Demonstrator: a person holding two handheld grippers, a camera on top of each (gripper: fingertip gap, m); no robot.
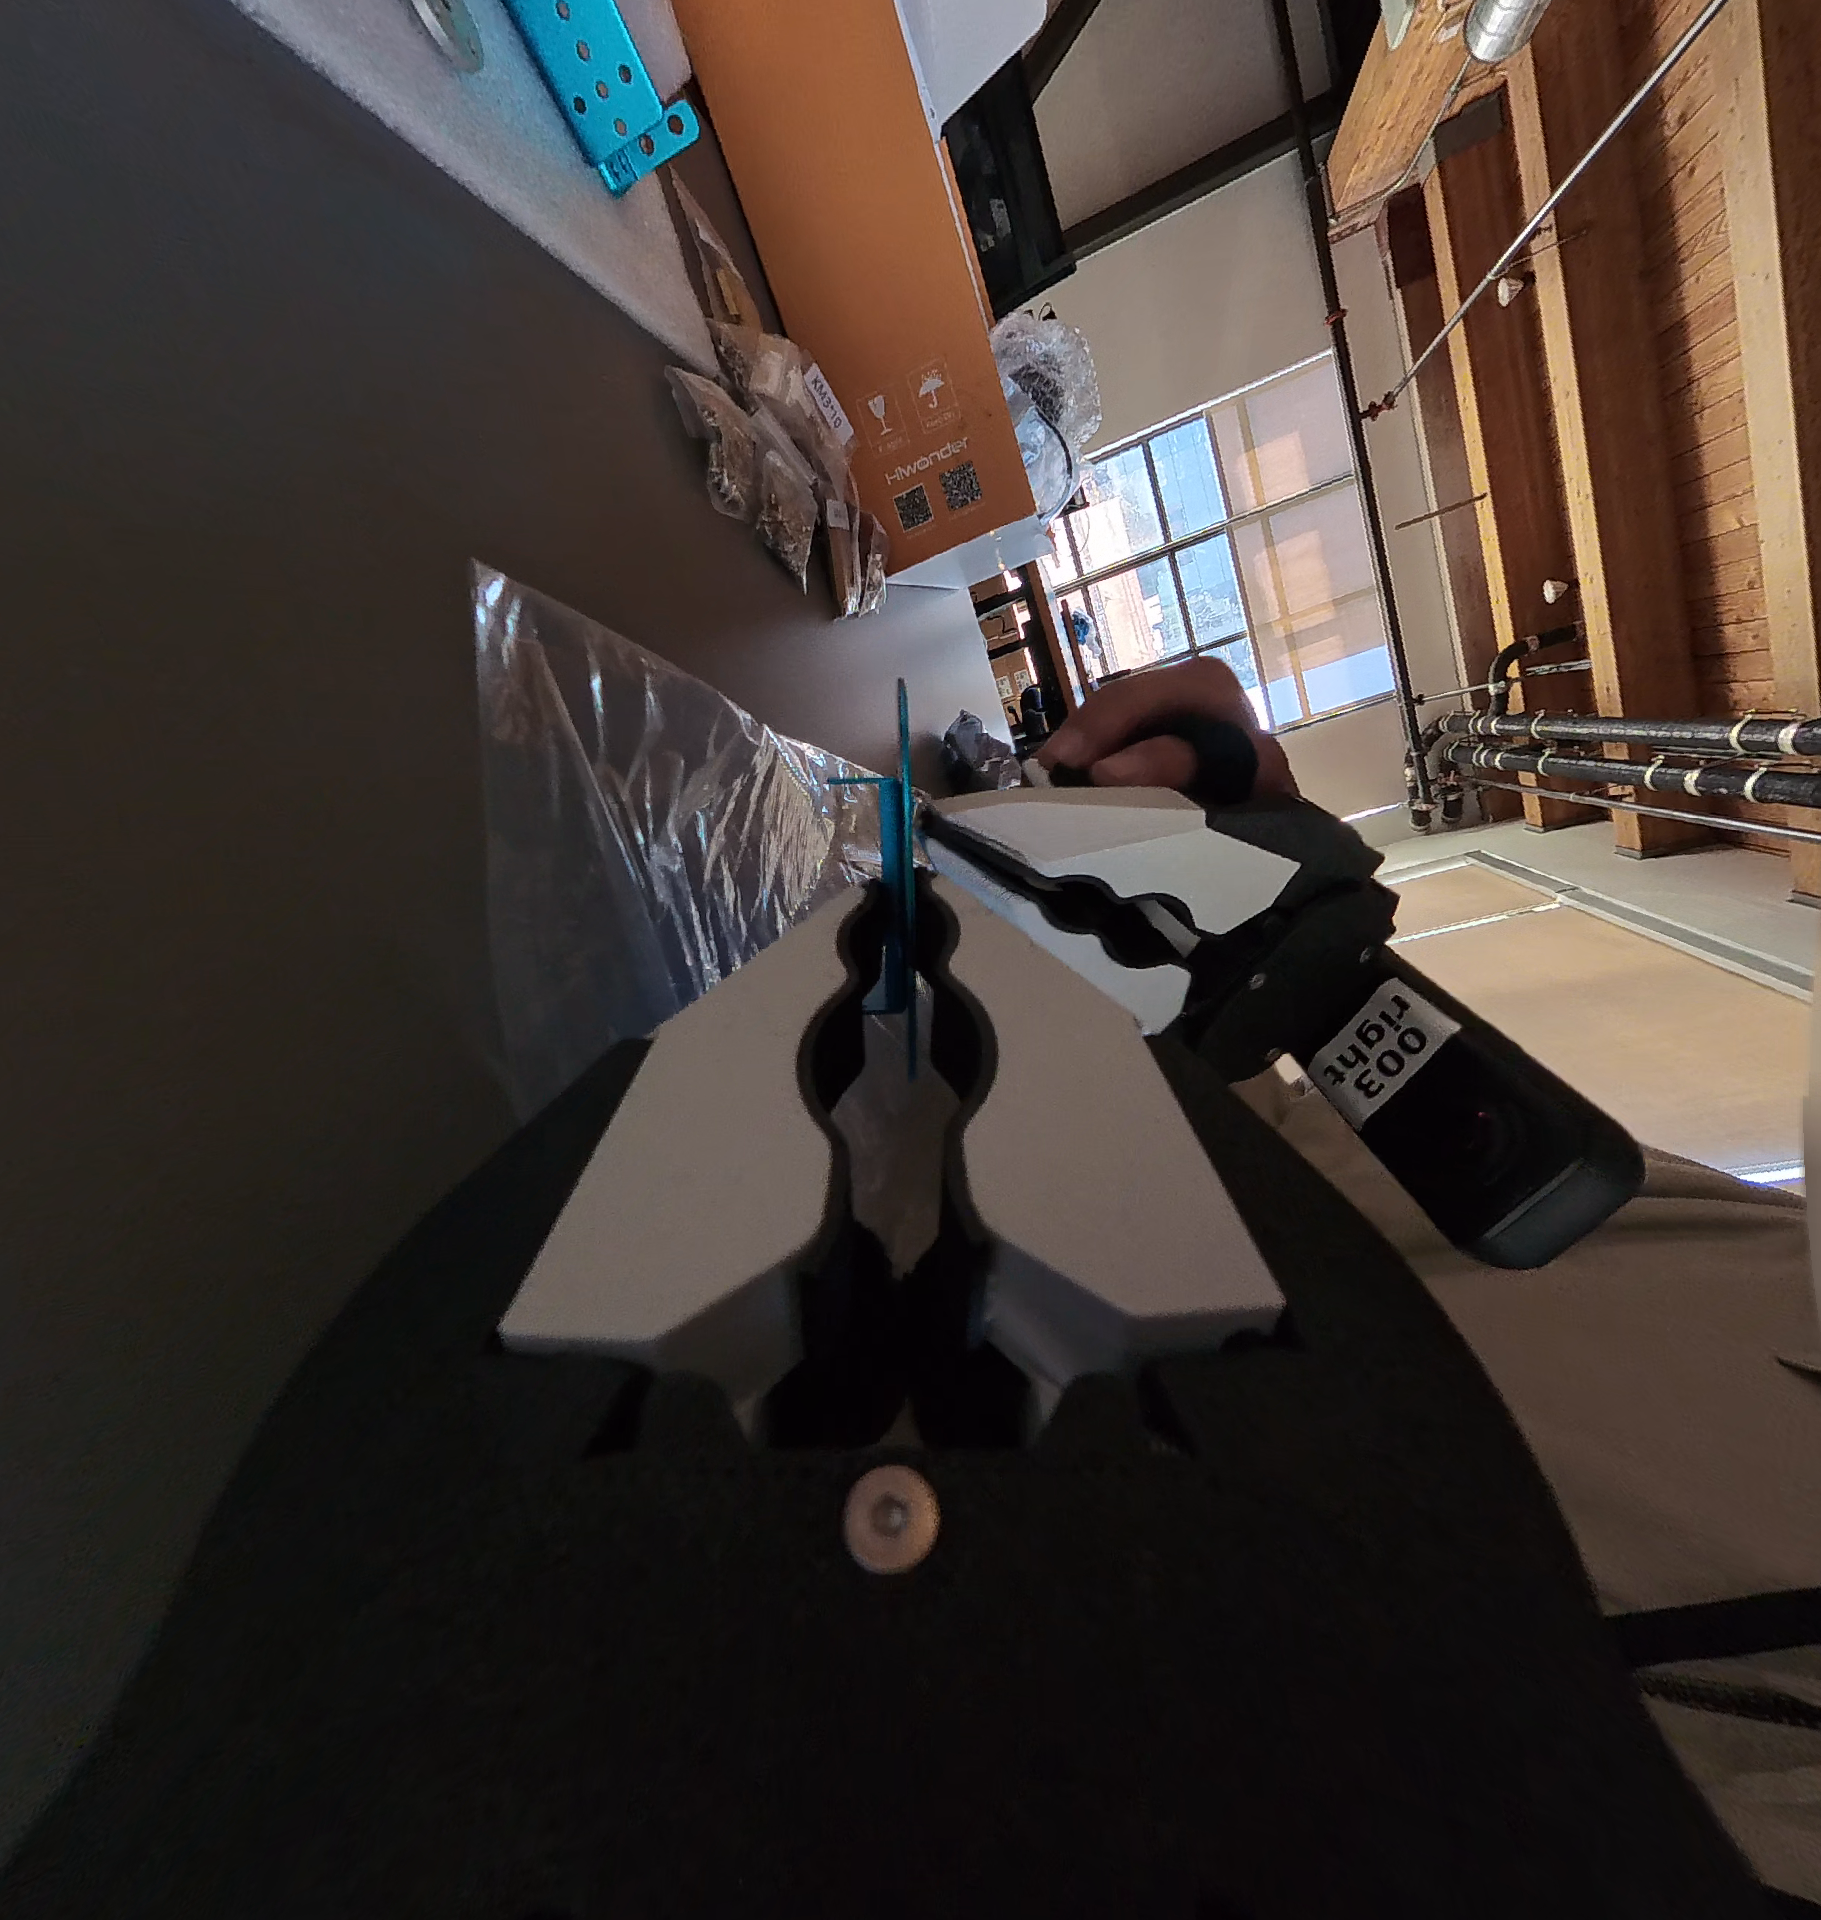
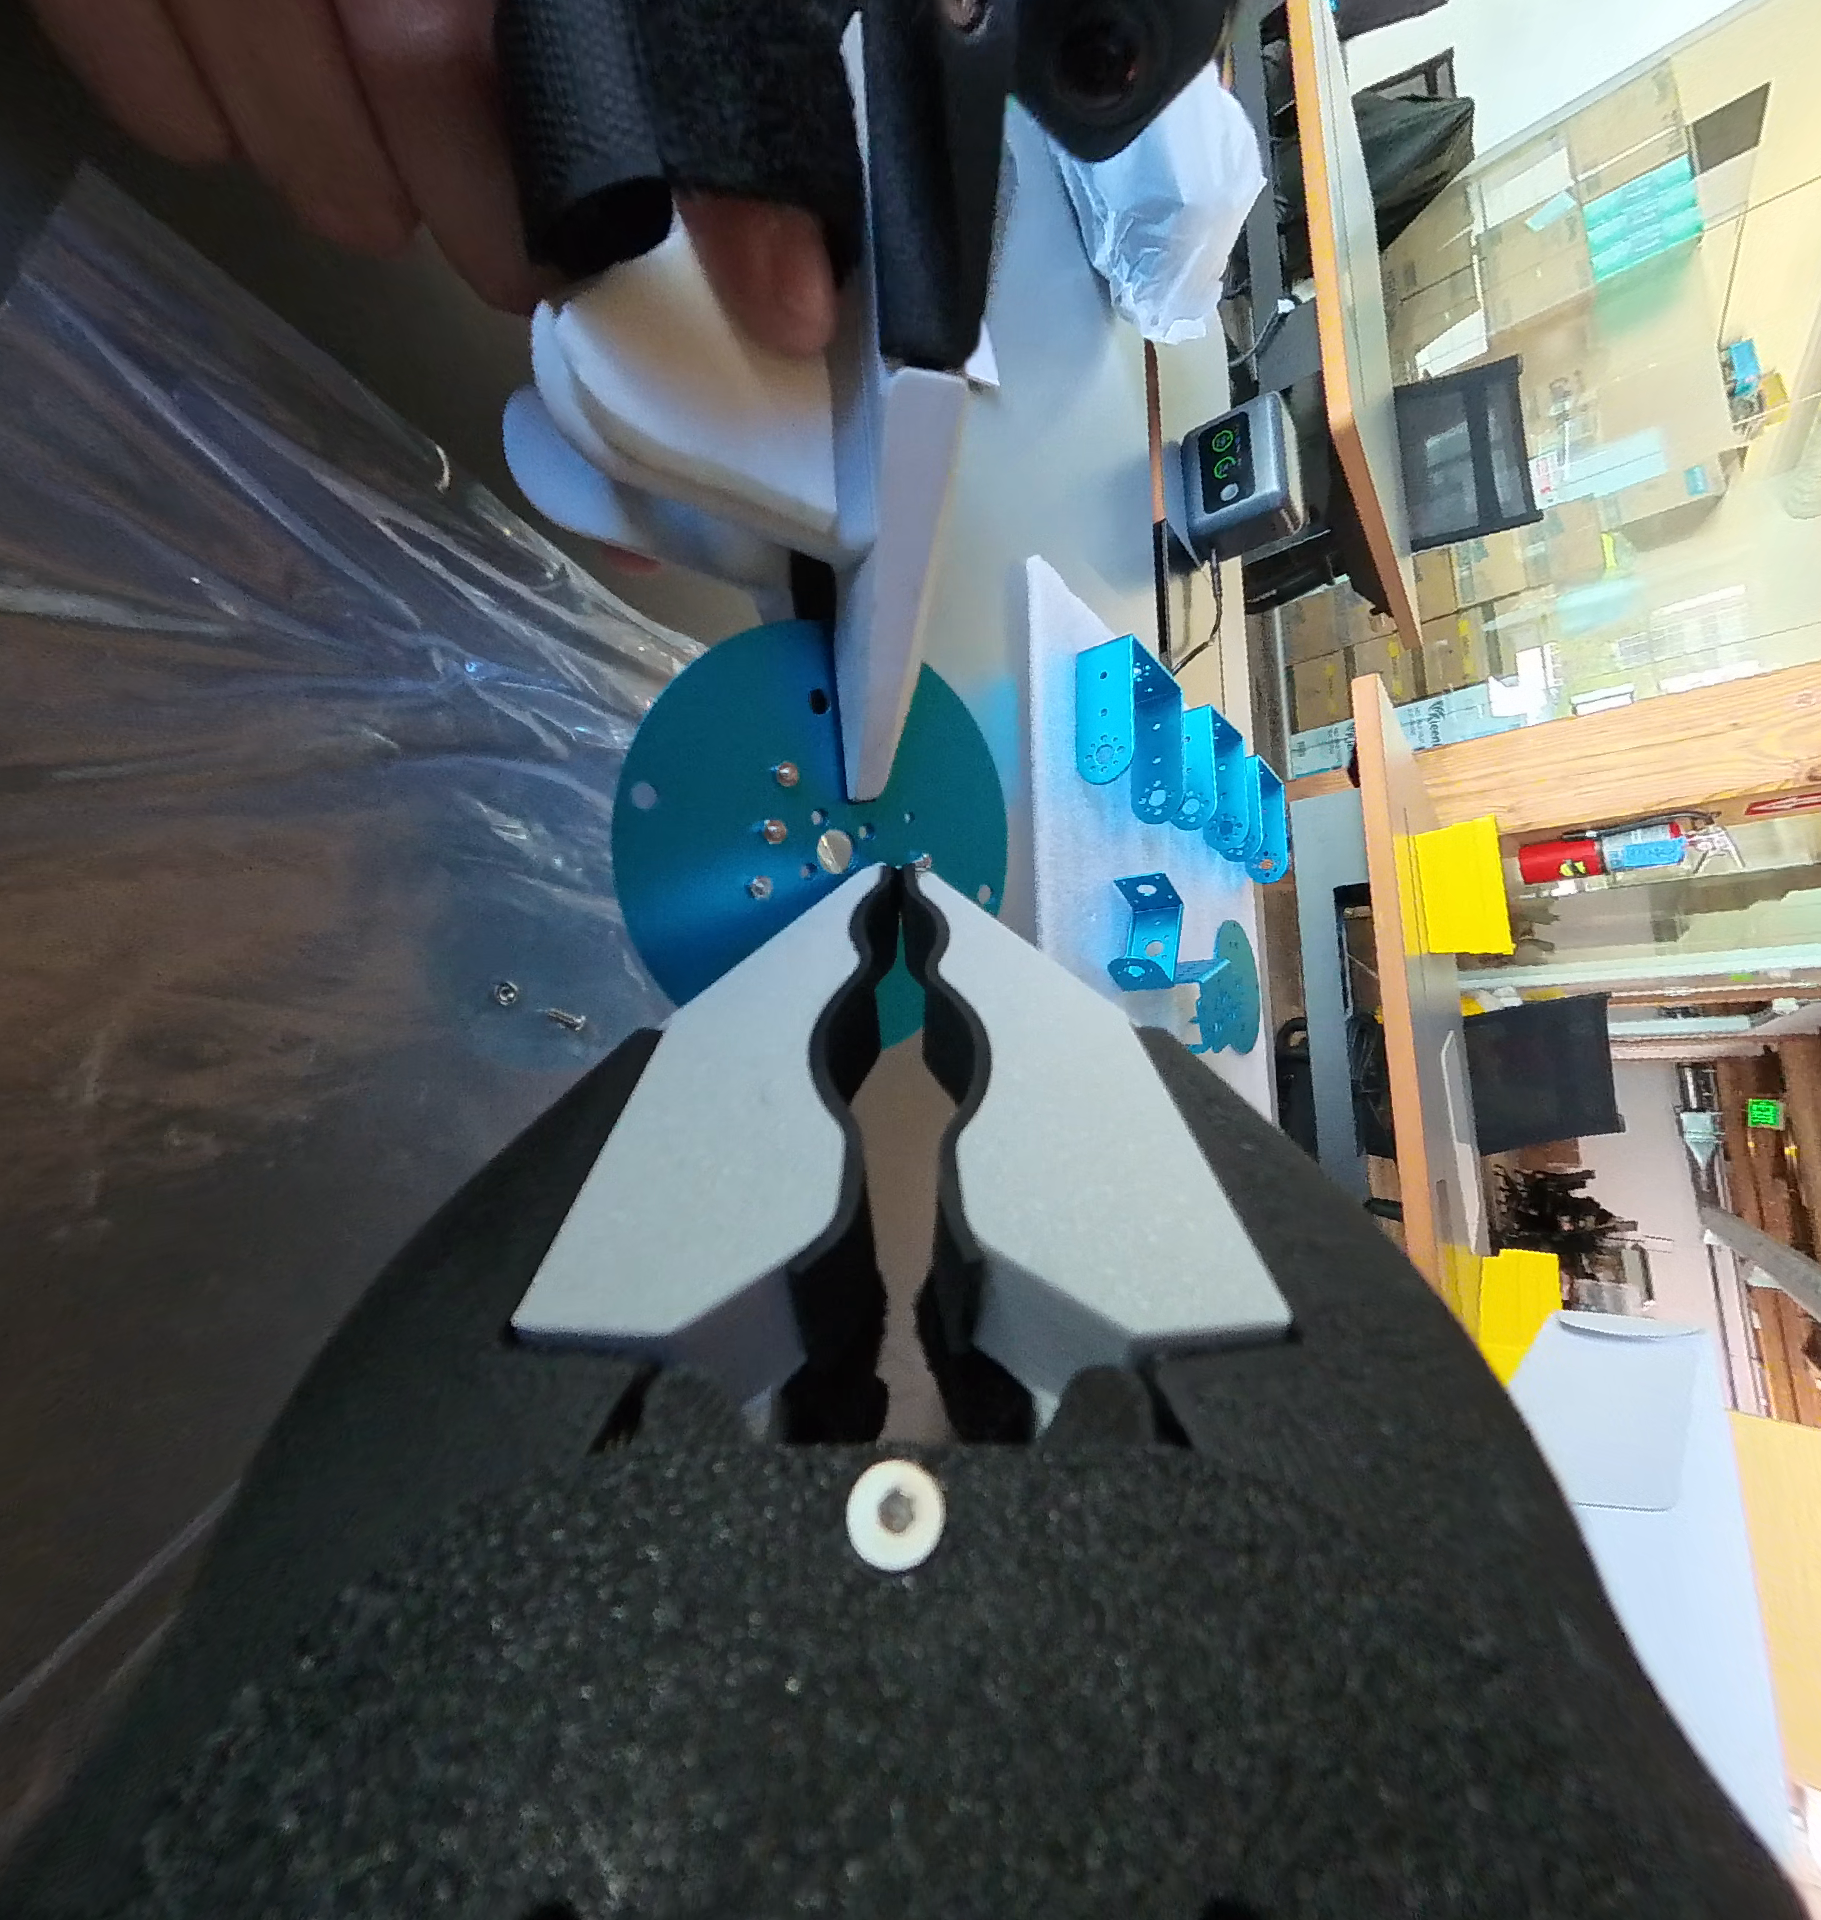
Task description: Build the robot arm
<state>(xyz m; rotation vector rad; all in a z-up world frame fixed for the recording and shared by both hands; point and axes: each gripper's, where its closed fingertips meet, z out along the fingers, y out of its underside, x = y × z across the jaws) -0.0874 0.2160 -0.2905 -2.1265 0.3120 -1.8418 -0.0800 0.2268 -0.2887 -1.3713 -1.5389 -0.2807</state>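
Observation:
My left gripper (image 1: 901,904) is shut on a round blue metal disc (image 1: 906,769), seen edge-on and held upright above the dark table (image 1: 210,623). In the right wrist view the disc (image 2: 729,769) faces me, with several holes and silver screws, and the left gripper (image 2: 859,790) clamps it from above. My right gripper (image 2: 901,873) is shut, with its tips against the disc's face. A small silver screw (image 2: 924,860) shows at those tips. In the left wrist view the right gripper (image 1: 927,826) reaches in from the right and touches the disc.
A clear plastic bag (image 2: 210,675) lies on the table under the disc, with two loose screws (image 2: 532,1003) beside it. Several blue brackets (image 2: 1176,758) sit on white foam (image 2: 1067,665). An orange box (image 1: 864,260) and small parts bags (image 1: 771,447) stand farther off. The tips of both grippers are at nearly the same place.

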